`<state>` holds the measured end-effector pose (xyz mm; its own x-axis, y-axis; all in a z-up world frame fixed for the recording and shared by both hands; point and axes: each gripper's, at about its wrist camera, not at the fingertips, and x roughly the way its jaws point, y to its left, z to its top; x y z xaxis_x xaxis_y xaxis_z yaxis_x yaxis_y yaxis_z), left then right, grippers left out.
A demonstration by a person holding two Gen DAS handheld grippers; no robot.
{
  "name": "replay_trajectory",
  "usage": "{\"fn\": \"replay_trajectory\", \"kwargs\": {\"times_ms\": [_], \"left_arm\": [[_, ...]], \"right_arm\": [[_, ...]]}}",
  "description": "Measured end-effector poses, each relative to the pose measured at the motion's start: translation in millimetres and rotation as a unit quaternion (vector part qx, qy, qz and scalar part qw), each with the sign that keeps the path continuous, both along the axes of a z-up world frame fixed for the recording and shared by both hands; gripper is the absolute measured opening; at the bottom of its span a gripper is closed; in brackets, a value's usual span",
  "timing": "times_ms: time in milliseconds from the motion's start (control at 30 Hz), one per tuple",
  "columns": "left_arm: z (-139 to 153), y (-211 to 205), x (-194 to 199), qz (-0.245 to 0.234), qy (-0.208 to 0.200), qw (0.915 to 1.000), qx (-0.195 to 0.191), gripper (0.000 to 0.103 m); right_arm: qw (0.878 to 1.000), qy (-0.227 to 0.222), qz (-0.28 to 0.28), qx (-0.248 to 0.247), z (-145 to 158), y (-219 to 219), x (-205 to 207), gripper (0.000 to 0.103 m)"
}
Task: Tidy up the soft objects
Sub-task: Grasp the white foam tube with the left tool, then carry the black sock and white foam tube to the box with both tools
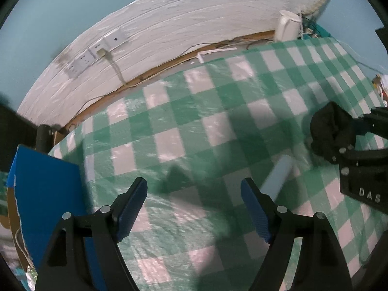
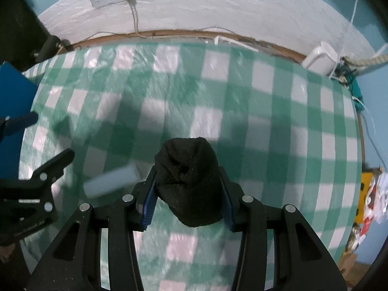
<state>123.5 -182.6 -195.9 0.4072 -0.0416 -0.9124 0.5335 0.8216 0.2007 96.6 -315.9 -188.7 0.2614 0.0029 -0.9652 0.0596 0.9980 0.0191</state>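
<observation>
green-and-white checked plastic tablecloth (image 2: 278,111): covers whole tabletop, w/ white wall behind. blue cardboard box (image 1: 48,194): at table's left edge. right gripper (image 2: 189,194): black frame, blue pads, clamped on a rolled black fabric bundle (image 2: 188,181), held above cloth. left gripper (image 1: 194,208): jaws apart, nothing btwn. pale blue-white block (image 2: 111,181): lies on cloth, btwn the two grippers.

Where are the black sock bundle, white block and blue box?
black sock bundle (image 2: 188,179), right wrist view, bundle's middle.
white block (image 2: 110,181), right wrist view, top face.
blue box (image 1: 48,194), left wrist view, blue side.
</observation>
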Motion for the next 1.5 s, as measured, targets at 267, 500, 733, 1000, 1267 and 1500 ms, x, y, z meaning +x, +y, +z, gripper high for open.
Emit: {"fn": "replay_trajectory", "kwargs": {"times_ms": [267,500,733,1000,1267,1500], "left_arm": [[0.1,-21.4,-18.4,-0.042,0.004,0.9991,-0.004,0.081],[-12.3,-39.8,-27.4,-0.063,0.032,0.9975,-0.008,0.081],[-28.6,-52.0,-31.1,-0.069,0.052,0.9963,-0.005,0.064],[-33.5,-54.9,-32.8,-0.072,0.074,0.9943,-0.025,0.028],[-31.9,-46.5,-29.8,-0.062,0.07,0.9951,-0.031,0.016],[-26.8,-36.6,-33.7,-0.047,0.067,0.996,-0.035,0.014]], "right_arm": [[1.0,0.008,-0.013,0.009,0.5,-16.7,-30.5,0.044],[1.0,0.006,-0.022,0.015,1.2,-27.5,-43.3,0.044],[0.999,0.003,-0.021,0.024,1.7,-31.5,-47.4,0.045],[0.999,0.003,-0.02,0.029,0.2,-32.8,-48.4,0.045],[0.999,-0.004,-0.014,0.03,6.3,-27.9,-47.4,0.045],[1.0,-0.011,-0.007,0.027,13.7,-21.0,-47.6,0.045]]}}
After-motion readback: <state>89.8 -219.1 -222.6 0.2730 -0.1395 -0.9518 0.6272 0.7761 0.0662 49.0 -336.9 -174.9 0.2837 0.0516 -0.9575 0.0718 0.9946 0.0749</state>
